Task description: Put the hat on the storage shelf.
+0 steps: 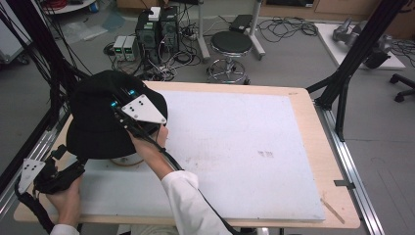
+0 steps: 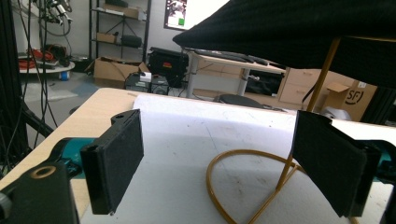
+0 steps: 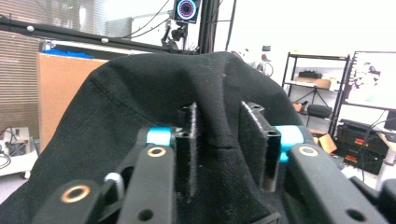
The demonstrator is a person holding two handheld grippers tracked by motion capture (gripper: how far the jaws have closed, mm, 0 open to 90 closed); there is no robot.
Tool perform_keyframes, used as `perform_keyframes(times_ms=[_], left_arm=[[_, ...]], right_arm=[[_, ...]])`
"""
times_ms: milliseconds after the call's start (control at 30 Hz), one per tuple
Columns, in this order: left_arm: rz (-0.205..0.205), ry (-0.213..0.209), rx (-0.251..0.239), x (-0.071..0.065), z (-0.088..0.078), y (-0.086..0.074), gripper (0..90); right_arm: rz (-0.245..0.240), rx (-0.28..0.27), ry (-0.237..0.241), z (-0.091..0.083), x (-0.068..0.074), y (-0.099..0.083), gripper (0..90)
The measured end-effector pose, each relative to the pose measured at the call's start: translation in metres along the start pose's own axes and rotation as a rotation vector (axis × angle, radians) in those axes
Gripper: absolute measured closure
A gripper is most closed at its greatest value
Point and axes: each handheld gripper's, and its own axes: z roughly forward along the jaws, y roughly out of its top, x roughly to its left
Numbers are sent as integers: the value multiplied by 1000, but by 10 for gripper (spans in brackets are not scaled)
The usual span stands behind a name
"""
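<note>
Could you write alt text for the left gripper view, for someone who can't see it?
The left hand-held gripper holds its two black padded jaws wide open over a white table mat, gripping nothing. Between them stands a gold wire stand with a round base, its slanted rod rising under the brim of a black hat at the top.

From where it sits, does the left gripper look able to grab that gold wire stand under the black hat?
Probably yes: the left gripper is open, and the stand sits just ahead between its jaws, with nothing between; the hat hangs above.
</note>
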Motion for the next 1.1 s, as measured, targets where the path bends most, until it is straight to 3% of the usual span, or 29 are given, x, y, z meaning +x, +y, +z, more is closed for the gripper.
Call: perform_keyframes(times_ms=[33,67,100,367,467,633,800,833,867,900,1100], left_arm=[[2,-1,1,0,0,0,172],[1,-1,1,0,0,0,172],[1,0,3,0,0,0,173],[-1,2,3,0,0,-1,173],[3,3,5,0,0,-1,172],[7,7,4,-1,0,-1,173],[15,5,8,-2,0,-1,173],[16,4,6,-3,0,-1,173],[16,4,6,-3,0,-1,173],[18,3,10,-3,0,-1,173],[18,1,9,-5,0,-1,173]], right_arm=[[12,-5,-9,-1,-1,-1,596],[12,-5,-9,-1,-1,-1,596],[21,-8,-27,-1,-3,-1,491],[49,10,-66,-10,-14,3,284],[64,9,-55,-14,-17,5,263],[57,-11,-76,-30,-27,13,207],[49,-6,-127,-50,-46,22,187],[54,2,-151,-58,-55,25,186],[54,2,-151,-58,-55,25,186],[57,5,-171,-67,-65,27,186],[67,23,-228,-93,-90,29,181]])
